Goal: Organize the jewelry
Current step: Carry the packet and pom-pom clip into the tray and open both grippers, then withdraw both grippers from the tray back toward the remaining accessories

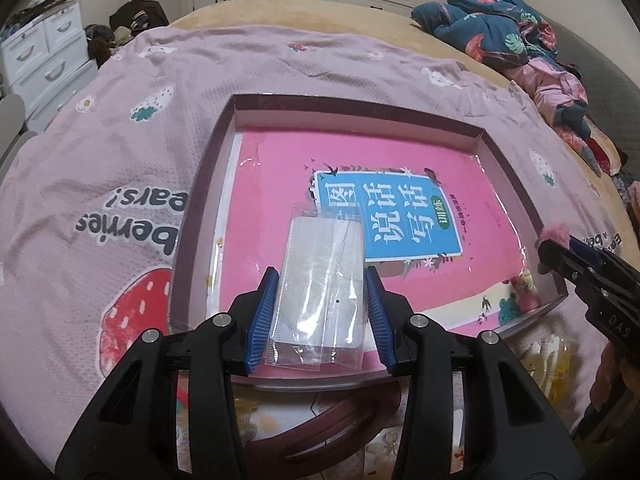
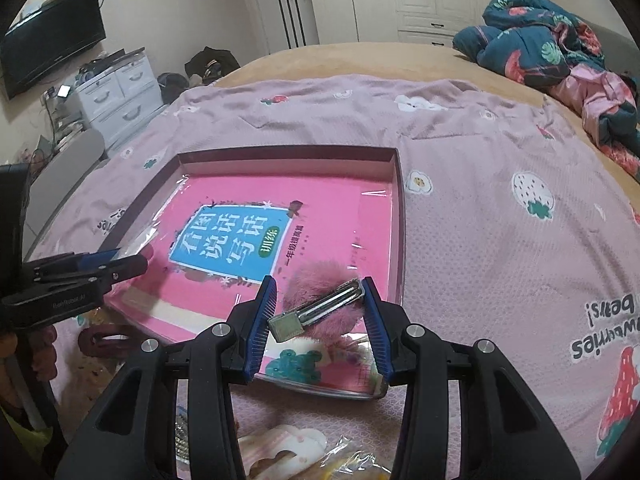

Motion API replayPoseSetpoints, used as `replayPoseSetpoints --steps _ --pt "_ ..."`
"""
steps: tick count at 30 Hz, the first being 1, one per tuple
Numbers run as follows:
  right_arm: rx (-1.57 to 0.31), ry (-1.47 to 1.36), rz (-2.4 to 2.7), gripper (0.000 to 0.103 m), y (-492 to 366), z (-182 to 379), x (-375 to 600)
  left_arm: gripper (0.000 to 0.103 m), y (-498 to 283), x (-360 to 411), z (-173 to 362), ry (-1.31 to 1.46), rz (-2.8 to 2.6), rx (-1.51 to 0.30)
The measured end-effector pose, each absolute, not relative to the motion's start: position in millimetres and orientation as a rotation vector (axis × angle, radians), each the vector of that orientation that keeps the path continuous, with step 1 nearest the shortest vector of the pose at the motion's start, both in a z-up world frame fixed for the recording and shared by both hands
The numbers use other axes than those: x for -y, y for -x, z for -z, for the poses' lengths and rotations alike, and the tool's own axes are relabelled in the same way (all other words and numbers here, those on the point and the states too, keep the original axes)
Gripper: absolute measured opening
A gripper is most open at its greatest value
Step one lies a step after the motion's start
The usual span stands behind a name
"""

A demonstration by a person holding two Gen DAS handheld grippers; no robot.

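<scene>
The left gripper (image 1: 320, 308) holds a clear packet (image 1: 320, 292) between its fingers (image 1: 264, 312), which press against the packet's long edges. The packet hangs flat over the near part of the tray (image 1: 216, 152) on the bed (image 2: 500, 240). It holds a pale card; what the card carries is too faint to tell. I judge the packet very light, thin and slick. It will bow or slide if the squeeze is uneven. Grip it across the width at the card, where the stiffening is, not on the loose film at either end.

The right gripper (image 2: 320, 312) is closed on a hair clip (image 2: 316, 308). The clip lies diagonally between the fingers (image 2: 374, 312): its far tip touches the right finger, and its square metal end sits near the left finger. Whether the left finger bears on metal or on fluff cannot be told. The clip is over the tray's near right corner, above the pink book (image 2: 248, 240) that lines the tray floor.

I judge the clip light, with a rigid metal spine and a soft pink pompom behind it. The fluff compresses and gives no firm hold. The metal bar is smooth and may pivot under a diagonal grip. Take it across the bar, close to the hinge end.

Other trinkets lie on the bed, nearer than the tray and below both grippers.
</scene>
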State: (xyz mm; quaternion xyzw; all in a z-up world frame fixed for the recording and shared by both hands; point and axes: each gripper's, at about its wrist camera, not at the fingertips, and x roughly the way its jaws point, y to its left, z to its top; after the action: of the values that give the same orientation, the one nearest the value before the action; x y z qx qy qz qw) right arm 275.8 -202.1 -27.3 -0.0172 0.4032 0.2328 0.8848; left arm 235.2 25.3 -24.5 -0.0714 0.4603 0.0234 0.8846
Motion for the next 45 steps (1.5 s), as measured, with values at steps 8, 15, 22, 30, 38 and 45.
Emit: replayPoseSetpoints --steps 8,15,22,30,38,45 --pt "-0.851 0.029 -0.485 0.047 -277.2 31.1 202.1 0.046 -226.9 -26.9 23.1 0.159 -0.045 -0.947" --pt "-0.826 -0.003 -0.492 0.076 -268.3 23.3 207.3 0.06 -211.9 -28.3 8.2 0.159 -0.054 -0.91" --pt "-0.715 -0.035 -0.474 0.088 -240.0 -7.3 223.9 0.081 -190.0 -32.7 -16.6 0.2 -0.055 -0.862" --pt "-0.617 -0.079 -0.449 0.095 -208.5 -43.8 244.4 0.093 -155.9 -33.4 -53.8 0.205 -0.049 -0.775" --pt "-0.566 -0.092 -0.441 0.095 -174.4 -71.0 256.3 0.093 -130.4 -31.9 -78.5 0.205 -0.034 -0.713" --pt "-0.544 -0.075 -0.45 0.095 -147.0 -85.9 255.0 0.093 -109.1 -31.2 -91.9 0.203 -0.025 -0.673"
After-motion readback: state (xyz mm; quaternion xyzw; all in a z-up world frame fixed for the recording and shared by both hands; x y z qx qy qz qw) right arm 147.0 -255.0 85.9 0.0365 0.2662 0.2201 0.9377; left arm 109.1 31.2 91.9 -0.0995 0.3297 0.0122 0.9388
